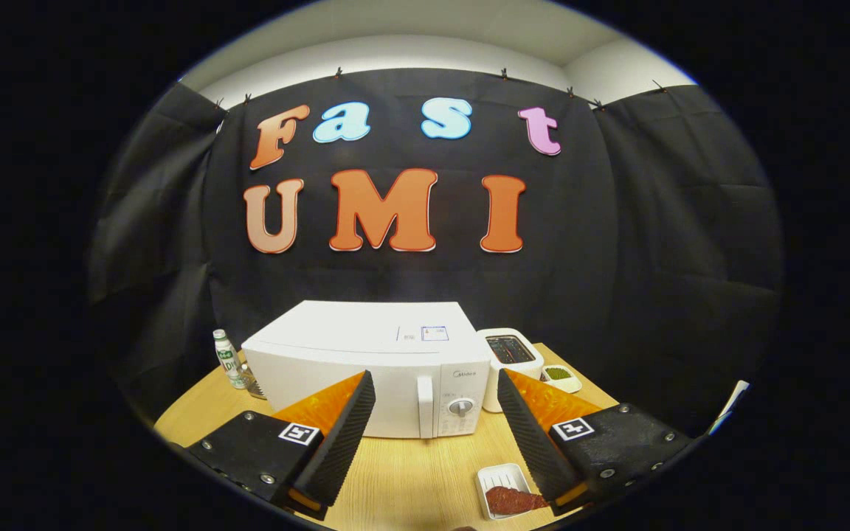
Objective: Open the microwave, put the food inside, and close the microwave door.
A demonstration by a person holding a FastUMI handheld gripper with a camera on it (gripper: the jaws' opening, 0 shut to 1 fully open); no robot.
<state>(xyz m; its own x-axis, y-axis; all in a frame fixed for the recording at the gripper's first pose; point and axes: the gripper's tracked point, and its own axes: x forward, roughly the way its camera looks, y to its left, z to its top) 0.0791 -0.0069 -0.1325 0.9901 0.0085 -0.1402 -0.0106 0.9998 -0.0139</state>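
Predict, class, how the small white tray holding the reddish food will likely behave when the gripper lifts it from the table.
The white tray looks shallow and thin-walled, so probably light, and may flex if squeezed. The reddish food lies loose at one end, so the tray may tip that way and the food could slide. The gripper stands open above the wooden table, touching nothing.

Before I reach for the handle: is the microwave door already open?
No, the microwave door sits flush and shut, its handle beyond the open gripper.

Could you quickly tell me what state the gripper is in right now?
Gripper: open, holding nothing, fingers spread before the closed white microwave.
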